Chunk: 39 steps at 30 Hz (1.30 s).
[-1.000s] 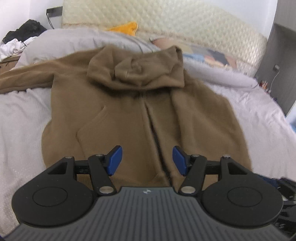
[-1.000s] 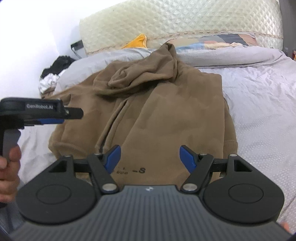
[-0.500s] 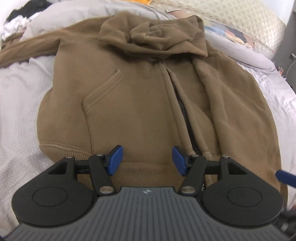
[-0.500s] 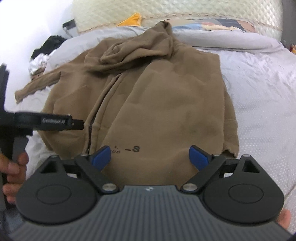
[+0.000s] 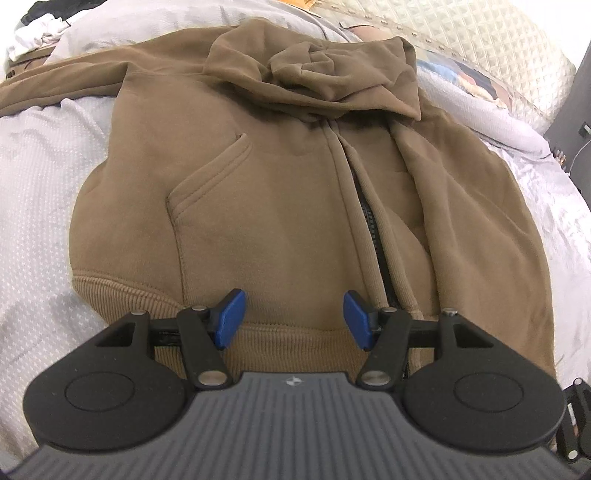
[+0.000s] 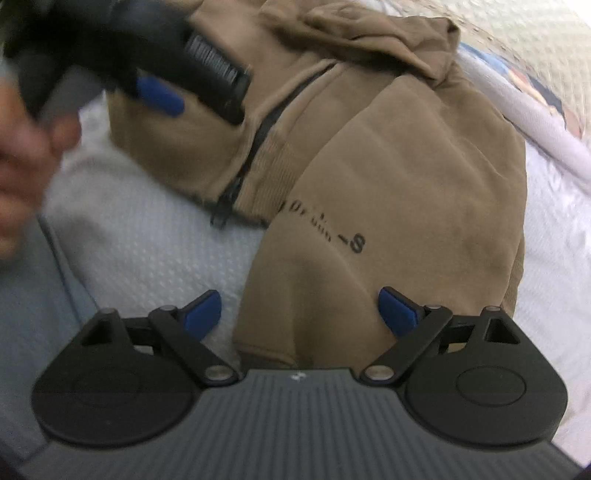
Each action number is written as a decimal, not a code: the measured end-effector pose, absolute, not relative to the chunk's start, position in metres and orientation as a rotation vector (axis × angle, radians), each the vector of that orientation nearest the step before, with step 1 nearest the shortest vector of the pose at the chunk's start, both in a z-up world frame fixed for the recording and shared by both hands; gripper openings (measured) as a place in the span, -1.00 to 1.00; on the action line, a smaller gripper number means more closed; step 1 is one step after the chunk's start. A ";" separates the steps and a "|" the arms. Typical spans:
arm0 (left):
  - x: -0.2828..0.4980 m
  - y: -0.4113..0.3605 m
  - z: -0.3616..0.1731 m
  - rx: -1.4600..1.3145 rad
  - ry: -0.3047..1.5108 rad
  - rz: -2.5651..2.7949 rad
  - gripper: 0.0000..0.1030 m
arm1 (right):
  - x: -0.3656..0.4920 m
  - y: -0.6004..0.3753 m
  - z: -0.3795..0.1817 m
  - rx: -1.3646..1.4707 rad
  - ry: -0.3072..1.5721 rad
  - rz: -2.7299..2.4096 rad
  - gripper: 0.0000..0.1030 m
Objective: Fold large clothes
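Note:
A brown zip hoodie point(image 5: 280, 192) lies front up on the bed, hood point(image 5: 314, 70) bunched at the far end and one sleeve point(image 5: 55, 85) stretched out to the left. My left gripper point(image 5: 293, 319) is open just above the ribbed hem point(image 5: 280, 347), left of the zip point(image 5: 373, 236). In the right wrist view the hoodie point(image 6: 406, 177) shows a folded-over part with dark printed letters point(image 6: 332, 236). My right gripper point(image 6: 299, 310) is wide open over that part's near edge, touching nothing. One blue pad point(image 6: 159, 98) of the left gripper shows, blurred, at the upper left.
A white textured sheet point(image 5: 33, 206) covers the bed. A hand point(image 6: 26, 155) holds the left gripper's grip. A quilted headboard point(image 5: 480, 40) and pillows line the far end. Loose clothes point(image 5: 37, 22) lie at the far left, and a dark cabinet point(image 5: 580, 92) stands on the right.
Both views have dropped closer to the hoodie's hem. The right gripper's jaws have spread wider and it has rolled and swung over the printed part. The left jaws are unchanged.

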<state>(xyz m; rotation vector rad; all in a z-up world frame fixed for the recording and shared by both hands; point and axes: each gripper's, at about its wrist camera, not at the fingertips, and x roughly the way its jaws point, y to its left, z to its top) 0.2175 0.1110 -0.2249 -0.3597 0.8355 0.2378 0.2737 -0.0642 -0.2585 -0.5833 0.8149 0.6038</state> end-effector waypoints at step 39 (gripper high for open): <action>0.216 0.120 -0.219 -0.500 0.730 0.268 0.26 | 0.535 -0.310 -0.105 -0.073 0.368 -0.203 -0.58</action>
